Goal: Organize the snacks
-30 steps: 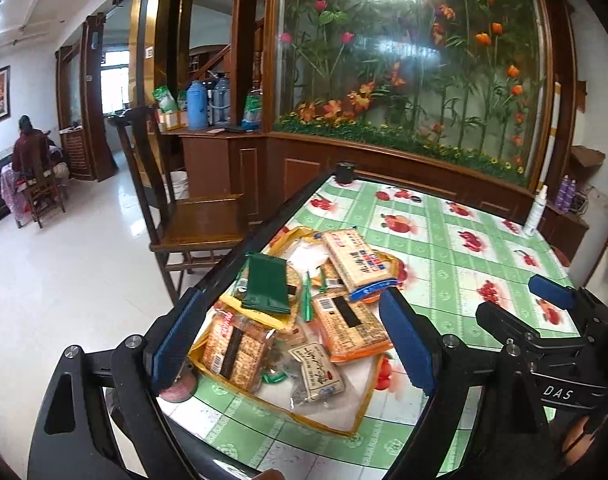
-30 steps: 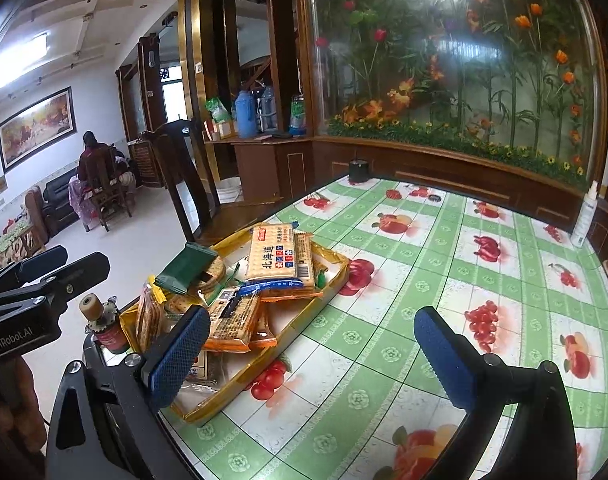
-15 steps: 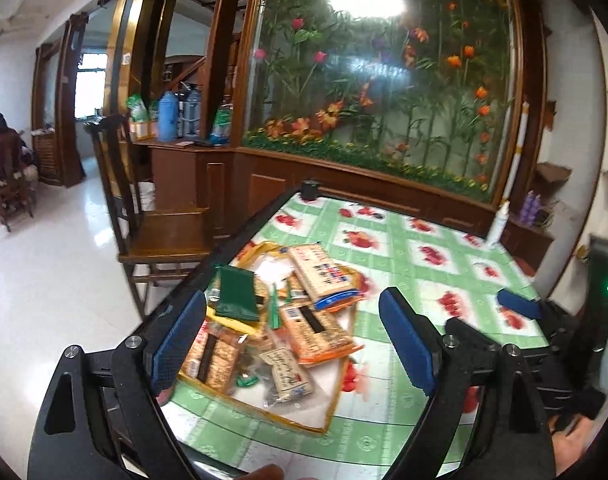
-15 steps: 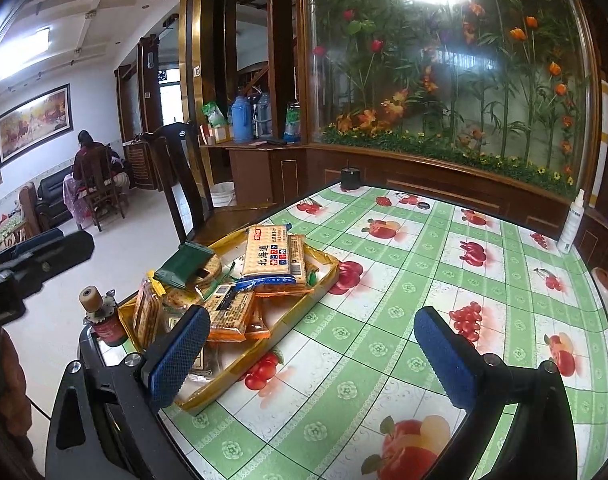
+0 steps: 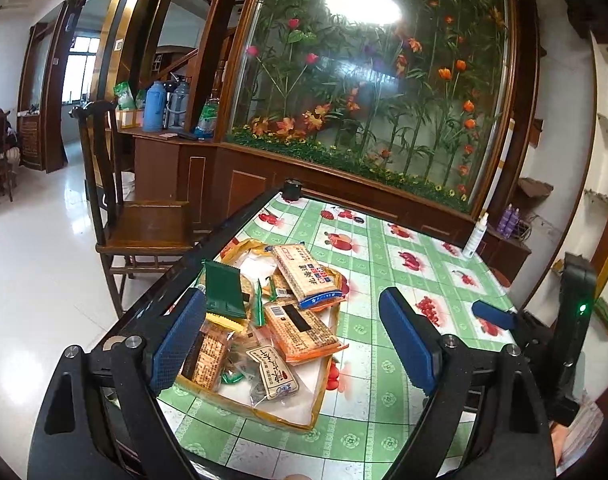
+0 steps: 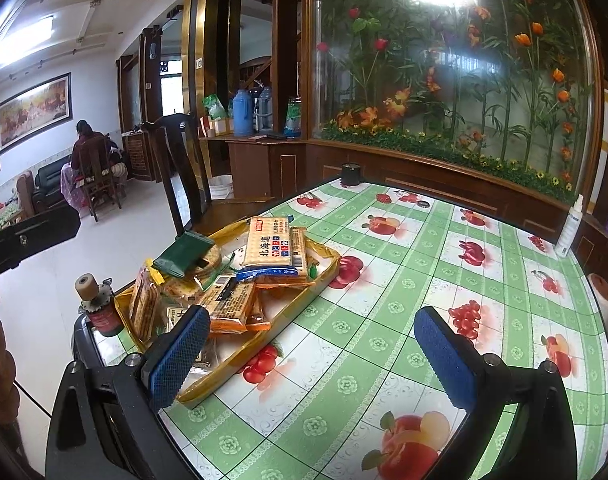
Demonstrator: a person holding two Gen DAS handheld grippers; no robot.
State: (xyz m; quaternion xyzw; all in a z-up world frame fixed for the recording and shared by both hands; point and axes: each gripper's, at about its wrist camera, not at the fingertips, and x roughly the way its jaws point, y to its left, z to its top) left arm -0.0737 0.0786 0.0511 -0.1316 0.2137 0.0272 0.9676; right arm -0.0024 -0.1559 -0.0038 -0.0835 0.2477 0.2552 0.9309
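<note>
Left gripper [image 5: 292, 346] wide open, blue pads well apart, nothing between them, held above the near left corner of the table [image 5: 388, 360]. Right gripper [image 6: 312, 354] likewise spread wide and empty, hovering over the near edge of the same table, above bare green-checked fruit-print cloth.

On the table near its left edge: a yellow-rimmed tray [image 5: 322, 384] heaped with snack packets. Topmost, a long cracker pack with a blue end [image 5: 306, 276], lying slantwise across the pile toward the tray's far right corner. Below it and overlapping, an orange-edged biscuit pack with a black label [image 5: 300, 330], its corner jutting past the tray's right rim. At the tray's left side, a dark green packet [image 5: 224, 290] tilted on the heap. Toward the near edge of the tray, a small clear-wrapped pastry with a white label [image 5: 274, 372], and beside it, against the left rim, another brown biscuit pack [image 5: 208, 358], partly hidden behind the left pad.

Beyond the tray's near left corner, at the table's edge, a small red bottle with a cork-like top [image 6: 100, 304]. At the far left corner of the table, a small black cup [image 5: 293, 190]. At the far right corner, a white spray bottle [image 5: 475, 234]. Left of the table, a wooden chair [image 5: 144, 224].
</note>
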